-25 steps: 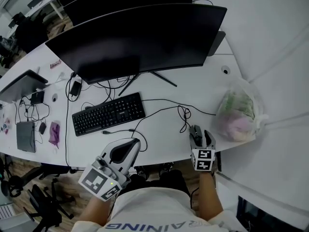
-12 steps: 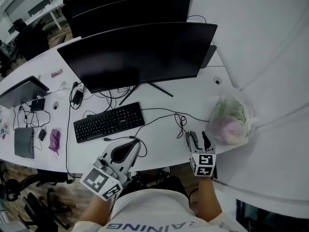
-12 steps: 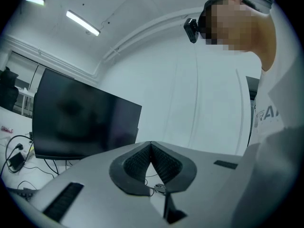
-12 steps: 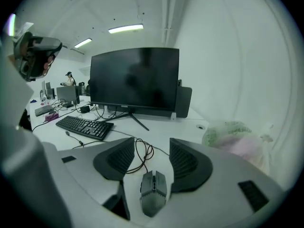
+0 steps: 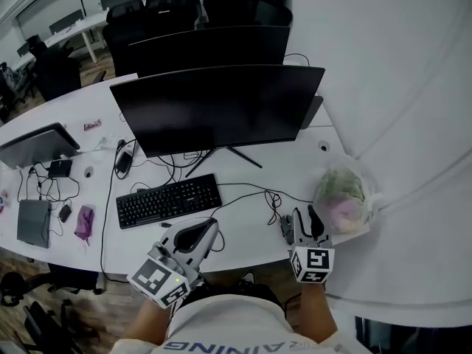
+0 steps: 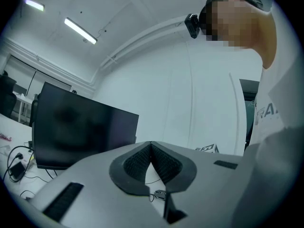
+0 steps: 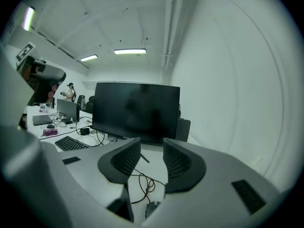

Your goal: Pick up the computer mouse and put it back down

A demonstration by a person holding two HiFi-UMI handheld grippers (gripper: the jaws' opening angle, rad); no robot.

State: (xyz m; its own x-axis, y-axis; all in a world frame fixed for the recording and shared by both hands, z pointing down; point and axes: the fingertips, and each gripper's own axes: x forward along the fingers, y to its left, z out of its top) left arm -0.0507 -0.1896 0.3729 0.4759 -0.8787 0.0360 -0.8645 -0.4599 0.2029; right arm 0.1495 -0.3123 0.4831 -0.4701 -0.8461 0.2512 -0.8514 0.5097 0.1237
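Note:
No computer mouse can be made out for certain. A small dark object lies on the white desk at the end of a black cable, under my right gripper; it also shows small in the left gripper view. My right gripper hangs above the desk's front edge. Its jaws have just been closing and stand partly open, with nothing between them. My left gripper hovers near the front edge below the keyboard, its tips touching and nothing in them.
A black keyboard lies before a wide dark monitor. A filled plastic bag sits at the desk's right end by the white wall. A laptop, chargers and cables crowd the left.
My right gripper has risen off the desk and its jaws have narrowed, holding nothing. My left gripper has lifted slightly. The head view now takes in more of the room behind.

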